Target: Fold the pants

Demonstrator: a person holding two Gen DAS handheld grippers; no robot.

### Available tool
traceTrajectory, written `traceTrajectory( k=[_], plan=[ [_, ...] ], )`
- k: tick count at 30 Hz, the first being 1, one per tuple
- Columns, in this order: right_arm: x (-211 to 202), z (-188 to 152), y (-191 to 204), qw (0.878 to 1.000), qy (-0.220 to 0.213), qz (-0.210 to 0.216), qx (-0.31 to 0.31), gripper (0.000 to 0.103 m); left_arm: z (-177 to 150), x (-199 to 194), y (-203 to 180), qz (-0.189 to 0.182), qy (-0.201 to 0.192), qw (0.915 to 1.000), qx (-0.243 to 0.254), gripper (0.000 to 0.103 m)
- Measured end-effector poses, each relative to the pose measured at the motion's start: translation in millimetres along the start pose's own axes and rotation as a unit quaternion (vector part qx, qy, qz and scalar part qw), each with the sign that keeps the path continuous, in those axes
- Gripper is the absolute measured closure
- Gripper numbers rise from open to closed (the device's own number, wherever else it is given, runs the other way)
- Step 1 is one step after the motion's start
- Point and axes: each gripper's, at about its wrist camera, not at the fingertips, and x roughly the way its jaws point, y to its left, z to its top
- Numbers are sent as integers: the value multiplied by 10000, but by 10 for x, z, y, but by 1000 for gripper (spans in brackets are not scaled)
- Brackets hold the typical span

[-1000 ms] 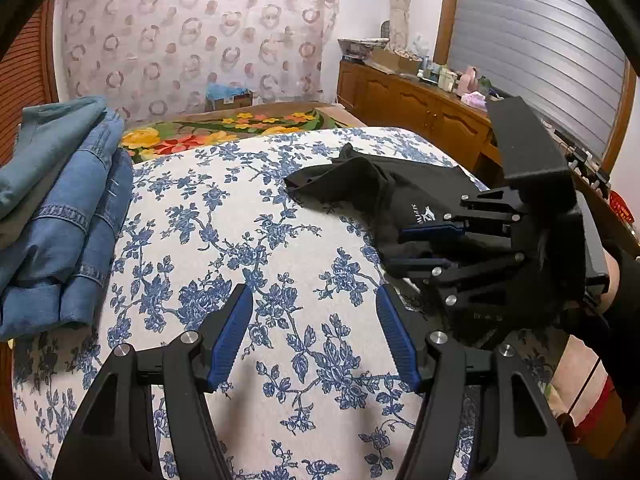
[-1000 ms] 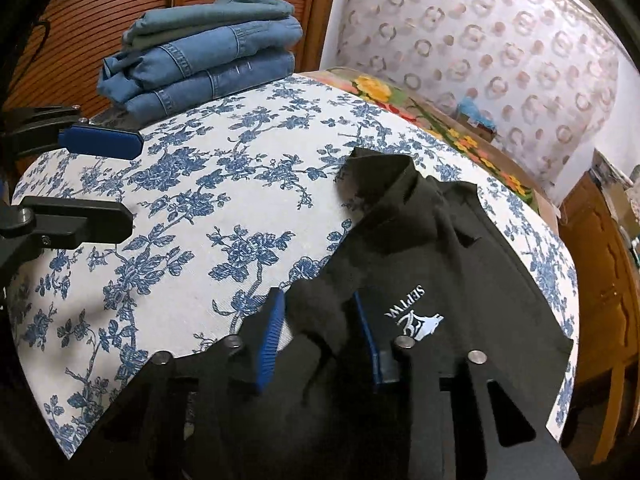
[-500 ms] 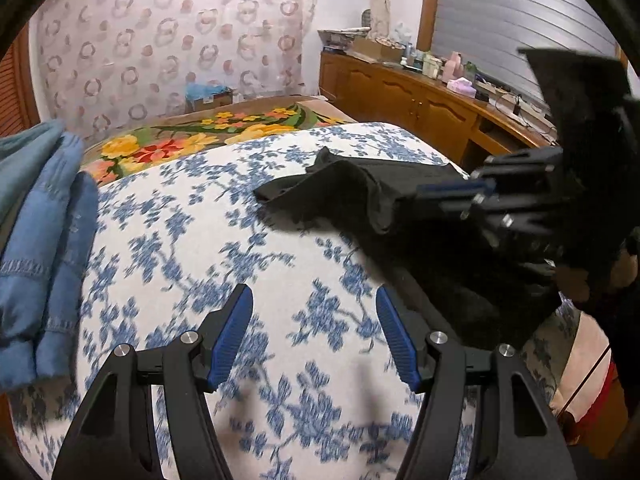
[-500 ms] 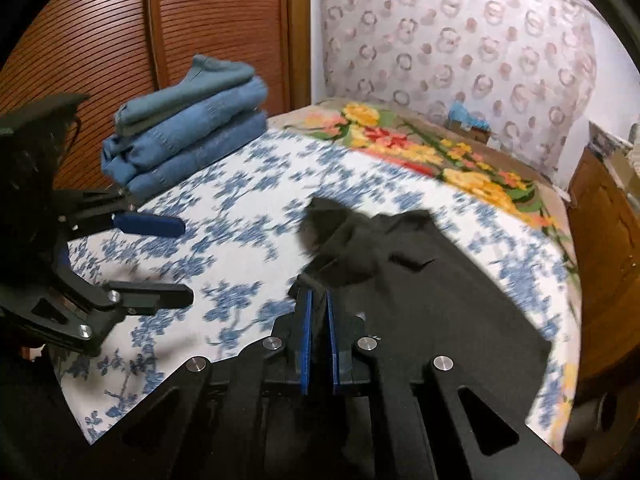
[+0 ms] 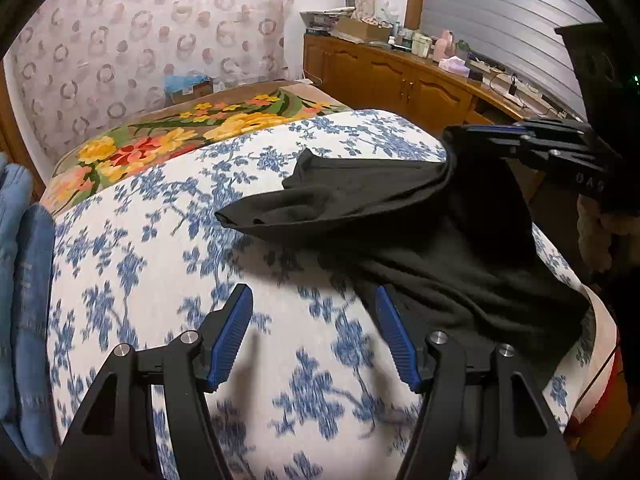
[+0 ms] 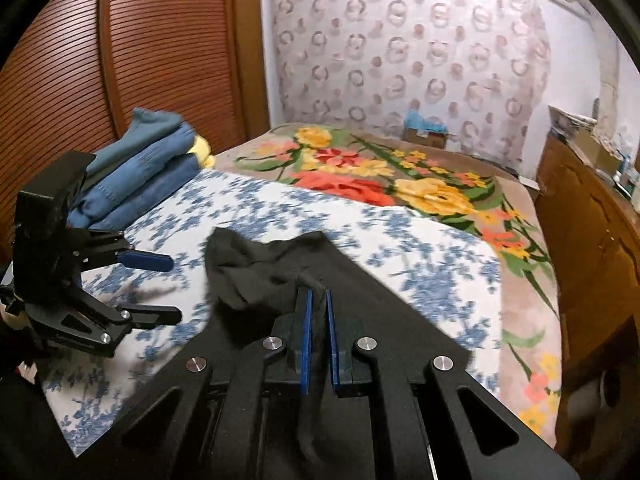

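Note:
Black pants [image 5: 440, 232] lie crumpled on the blue-flowered sheet [image 5: 168, 248], with one part lifted off the bed. My right gripper [image 6: 318, 300] is shut on a fold of the black pants [image 6: 280, 268] and holds it raised above the sheet; in the left wrist view the right gripper [image 5: 480, 132] shows at the upper right with fabric hanging from it. My left gripper [image 5: 314, 328] is open over the sheet, its right finger by the pants' near edge, with nothing between the pads. In the right wrist view the left gripper [image 6: 160, 288] hovers at the left, open.
Folded blue jeans [image 6: 140, 172] are stacked at the bed's left side by a wooden slatted door [image 6: 120, 40]. A flowered blanket [image 6: 400, 188] covers the far part of the bed. A wooden cabinet [image 5: 400, 80] with clutter runs along the right side.
My right gripper closed on the black pants and lifted the fold up off the bed. My left gripper moved across the sheet toward the pants, staying open.

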Motion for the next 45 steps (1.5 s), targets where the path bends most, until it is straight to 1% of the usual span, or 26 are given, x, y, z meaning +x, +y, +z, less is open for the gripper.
traceTrajectory(
  k=[6,8,10,12,15,21,25,26,30,31,33,36,38,41,44,45],
  plan=[
    [-17,-76,-341,9985,-117,-401,366,96,163,155,46,40,112,9999,31,38],
    [-11,-97,-437,9968,-135,-632,466,97,209,186,55,50,130,9999,51,38],
    [38,-135,-519,9960,-54,-695,563,97,259,226,47,55,133,9999,70,38],
    [95,-187,-558,9945,44,-845,615,97,313,266,40,39,128,9999,82,38],
    [187,-248,-593,9936,214,-888,658,96,399,355,31,17,150,9998,97,38],
    [230,-264,-667,9923,315,-891,805,96,586,535,33,-38,154,9998,123,38],
    [240,-218,-720,9912,375,-910,890,96,710,682,123,-88,212,9997,-38,38],
    [232,-218,-729,9910,369,-917,899,97,746,716,162,-154,210,9996,-119,38],
    [223,-189,-728,9905,359,-955,920,96,812,818,238,-222,261,9990,-275,48],
    [220,-194,-727,9901,374,-985,927,96,811,840,240,-257,291,9989,-276,48],
    [215,-242,-748,9896,380,-1006,959,96,796,877,236,-298,343,9986,-268,56],
    [185,-269,-776,9894,336,-969,1032,96,790,891,204,-277,317,9989,-186,60],
    [181,-293,-776,9886,356,-1014,1056,84,801,898,187,-287,313,9990,-164,66],
    [180,-321,-788,9881,462,-931,1136,74,813,911,167,-306,316,9989,-143,68],
    [219,-360,-823,9872,639,-790,1232,71,825,926,140,-309,294,9990,-92,76],
    [241,-371,-838,9863,705,-781,1272,71,822,928,135,-305,282,9991,-71,82]
  ],
)
